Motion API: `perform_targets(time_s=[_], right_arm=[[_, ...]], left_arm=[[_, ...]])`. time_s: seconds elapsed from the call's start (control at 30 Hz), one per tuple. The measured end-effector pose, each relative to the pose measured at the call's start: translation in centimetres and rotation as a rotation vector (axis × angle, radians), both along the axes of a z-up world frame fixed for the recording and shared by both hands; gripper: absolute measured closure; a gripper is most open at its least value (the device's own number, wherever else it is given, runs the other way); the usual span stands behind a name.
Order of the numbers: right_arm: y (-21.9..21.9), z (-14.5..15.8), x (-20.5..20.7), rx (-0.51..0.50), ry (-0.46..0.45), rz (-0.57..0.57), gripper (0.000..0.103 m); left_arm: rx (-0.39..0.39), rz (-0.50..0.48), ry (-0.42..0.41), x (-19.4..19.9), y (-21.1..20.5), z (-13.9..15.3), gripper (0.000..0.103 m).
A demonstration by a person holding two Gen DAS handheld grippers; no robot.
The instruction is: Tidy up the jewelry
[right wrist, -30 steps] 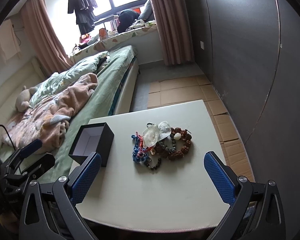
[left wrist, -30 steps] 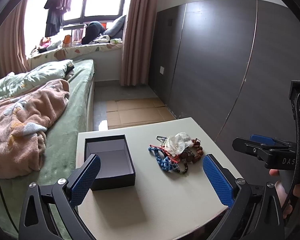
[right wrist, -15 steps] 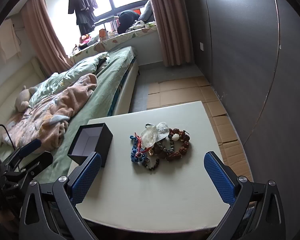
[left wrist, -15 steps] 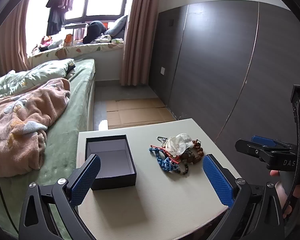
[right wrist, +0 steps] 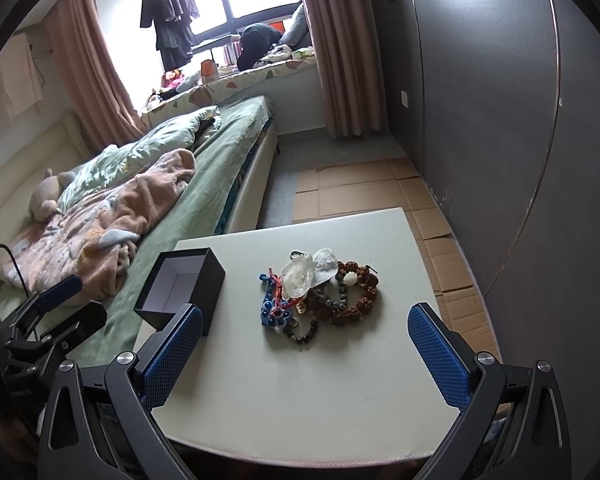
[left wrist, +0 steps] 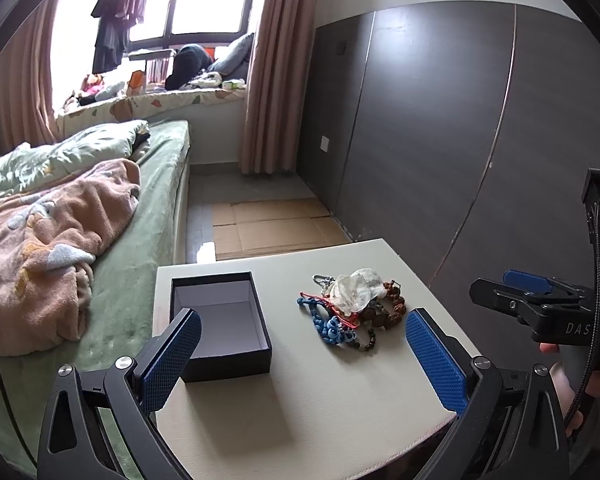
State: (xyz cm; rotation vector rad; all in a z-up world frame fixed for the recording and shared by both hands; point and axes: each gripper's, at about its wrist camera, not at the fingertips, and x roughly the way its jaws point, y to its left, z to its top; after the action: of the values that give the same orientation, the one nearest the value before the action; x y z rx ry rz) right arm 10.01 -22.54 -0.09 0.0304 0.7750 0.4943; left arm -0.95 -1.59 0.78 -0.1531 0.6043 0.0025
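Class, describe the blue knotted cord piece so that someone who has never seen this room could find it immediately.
Find the pale table beside the bed, then the jewelry heap right of the open black box. The blue knotted cord piece lies on the heap's box-facing edge, the only blue item among brown beads and a clear crumpled bag.

An open black box [left wrist: 220, 316] is seen near the table's [left wrist: 300, 412] left edge, with a jewelry pile [left wrist: 350, 308] lying apart from it toward the right edge; the left gripper [left wrist: 300, 364] is held spread wide above the near edge, nothing gripped
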Motion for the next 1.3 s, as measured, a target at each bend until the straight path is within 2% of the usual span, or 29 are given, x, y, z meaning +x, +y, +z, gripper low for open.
perform_targets(time_s=[0.63,0.87,1.03,1.17,1.23,1.3], right_arm=[[-0.1,0.3,-0.2,0.008,-0.014,-0.012,0.0],[-0.7,-0.8,0.5,0.032,-0.001,-0.043,0.0],[-1.8,-2.2,2.8,0.039,0.075,-0.128,0.0],[-2.7,-2.9,4.1,0.079,0.129,-0.188,0.0],[-3.1,-3.4,4.8,0.117,0.165,-0.208,0.0],[-3.4,-3.9,5.2,0.145,0.194,-0.232,0.0]], left_arm=[[-0.015,0.008,-0.018,0.6,0.3,-0.6,0.001],[-0.028,0.01,0.036,3.0,0.4,-2.4,0.001],[-0.08,0.003,0.075,4.9,0.4,-3.2,0.001],[-0.168,-0.014,0.121,6.7,0.2,-4.4,0.002],[-0.192,-0.015,0.139,7.5,0.0,-4.8,0.006],[-0.217,-0.012,0.156,8.4,-0.2,-5.2,0.016]])
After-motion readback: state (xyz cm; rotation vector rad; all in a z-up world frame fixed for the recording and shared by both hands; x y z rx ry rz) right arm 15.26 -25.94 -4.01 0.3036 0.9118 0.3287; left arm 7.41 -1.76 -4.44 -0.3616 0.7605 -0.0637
